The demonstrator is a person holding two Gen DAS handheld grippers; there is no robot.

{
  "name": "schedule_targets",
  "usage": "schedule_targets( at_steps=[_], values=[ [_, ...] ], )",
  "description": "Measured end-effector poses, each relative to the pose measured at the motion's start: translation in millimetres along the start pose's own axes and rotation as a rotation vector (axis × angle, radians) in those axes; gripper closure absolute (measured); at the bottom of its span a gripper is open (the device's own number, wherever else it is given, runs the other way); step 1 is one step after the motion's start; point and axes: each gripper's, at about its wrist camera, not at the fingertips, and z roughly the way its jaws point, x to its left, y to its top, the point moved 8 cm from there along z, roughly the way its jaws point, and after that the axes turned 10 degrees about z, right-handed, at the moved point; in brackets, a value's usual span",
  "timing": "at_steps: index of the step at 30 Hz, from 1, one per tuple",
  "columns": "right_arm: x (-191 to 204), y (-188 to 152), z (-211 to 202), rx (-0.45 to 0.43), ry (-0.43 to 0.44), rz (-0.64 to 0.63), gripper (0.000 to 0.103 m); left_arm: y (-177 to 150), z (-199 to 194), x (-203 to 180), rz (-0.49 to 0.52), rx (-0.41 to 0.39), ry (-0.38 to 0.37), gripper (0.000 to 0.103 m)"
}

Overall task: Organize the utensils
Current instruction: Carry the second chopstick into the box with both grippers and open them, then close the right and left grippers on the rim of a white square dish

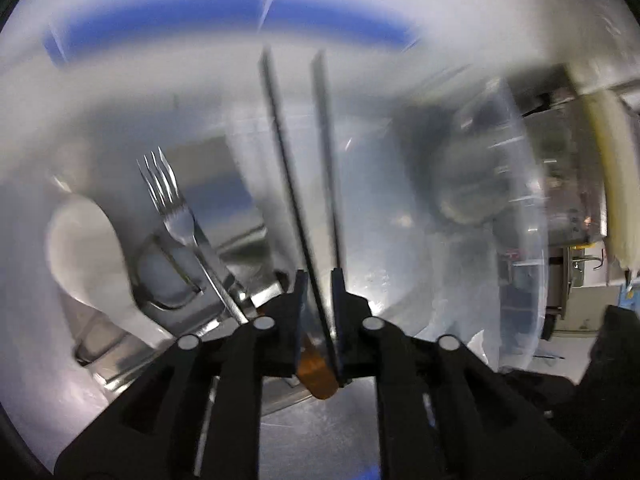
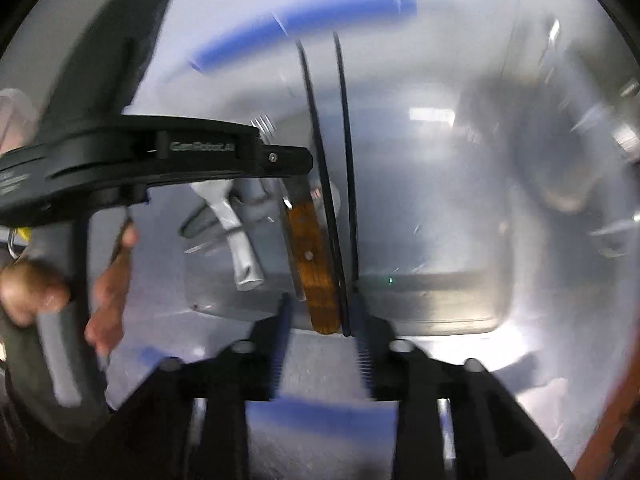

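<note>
My left gripper (image 1: 320, 276) is shut on a pair of dark chopsticks (image 1: 298, 184) that stick forward over a metal tray (image 1: 224, 248). In the tray lie a steel fork (image 1: 176, 216), a white spoon (image 1: 88, 252) and a wooden-handled knife (image 1: 318, 376), partly hidden under the fingers. In the right wrist view my right gripper (image 2: 320, 320) is open; a second pair of dark chopsticks (image 2: 336, 184) rests against its right finger. The left gripper's body (image 2: 160, 160) crosses from the left above the knife (image 2: 316, 264) and white spoon (image 2: 236, 232).
A clear plastic container (image 1: 516, 216) stands at the right of the tray. A blue strip (image 1: 224, 16) runs across the white surface behind. The tray (image 2: 440, 312) sits on a metal counter. The person's hand (image 2: 112, 276) is at left. Both views are blurred.
</note>
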Motion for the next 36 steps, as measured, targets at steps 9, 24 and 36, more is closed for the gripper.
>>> schedule_targets(
  at_steps=[9,24,36],
  values=[
    [-16.5,-113.2,-120.0,-0.365,-0.249,-0.13,0.046,-49.6,-143.0,-53.4,0.179,-0.437,0.393,0.04],
    [-101.6,-245.2,-101.5,-0.323,-0.308,0.205,0.036,-175.5,-152.8,-104.9,0.341,-0.471,0.462,0.017],
    [-239.3,-208.6,-75.3,-0.152,-0.281,0.106,0.036,-254.7,17.6,-177.8,0.085,-0.118,0.171,0.012]
  ],
)
